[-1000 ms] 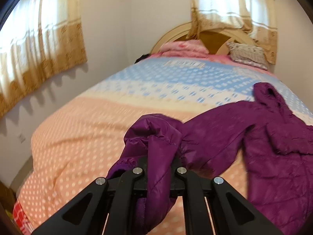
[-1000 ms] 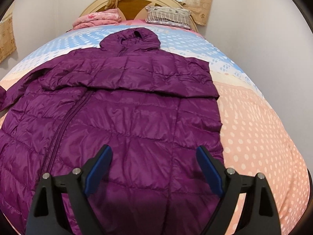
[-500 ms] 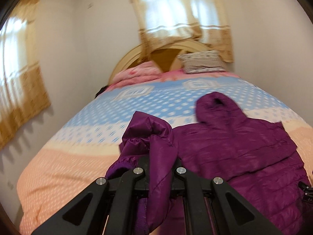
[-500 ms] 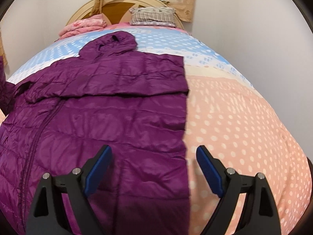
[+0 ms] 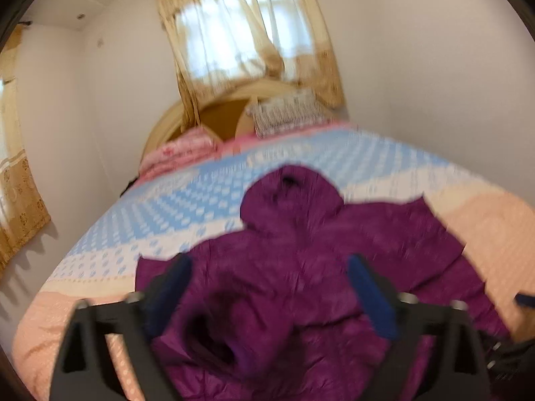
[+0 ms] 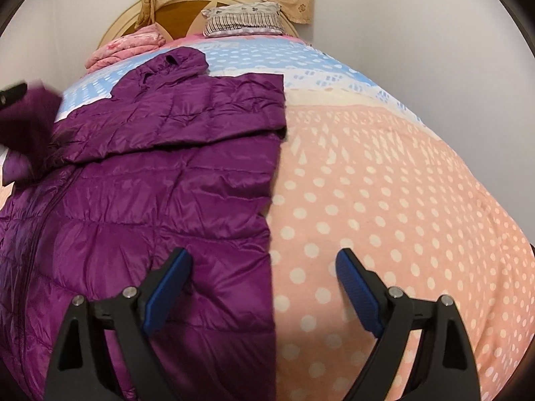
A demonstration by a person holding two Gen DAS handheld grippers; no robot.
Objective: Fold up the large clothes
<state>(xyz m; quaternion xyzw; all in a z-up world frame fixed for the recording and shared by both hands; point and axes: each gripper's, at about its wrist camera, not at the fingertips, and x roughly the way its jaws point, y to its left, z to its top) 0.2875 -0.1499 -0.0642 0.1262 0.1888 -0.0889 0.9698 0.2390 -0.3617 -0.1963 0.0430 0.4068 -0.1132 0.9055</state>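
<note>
with both sets of jaws spread and nothing pinched, the left hand-held gripper (image 5: 267,287) hangs over a loose sleeve (image 5: 214,337) bunched just below its fingers, while the right hand-held gripper (image 6: 264,287) straddles the straight right edge of the purple puffer jacket (image 6: 150,180) lying flat on the dotted bed (image 6: 384,200). the slick, puffy sleeve seems likely to spring back or slide off the jacket's body if left unpressed; a careless right-side grab could drag the neat fold askew. the left view is blurred.
</note>
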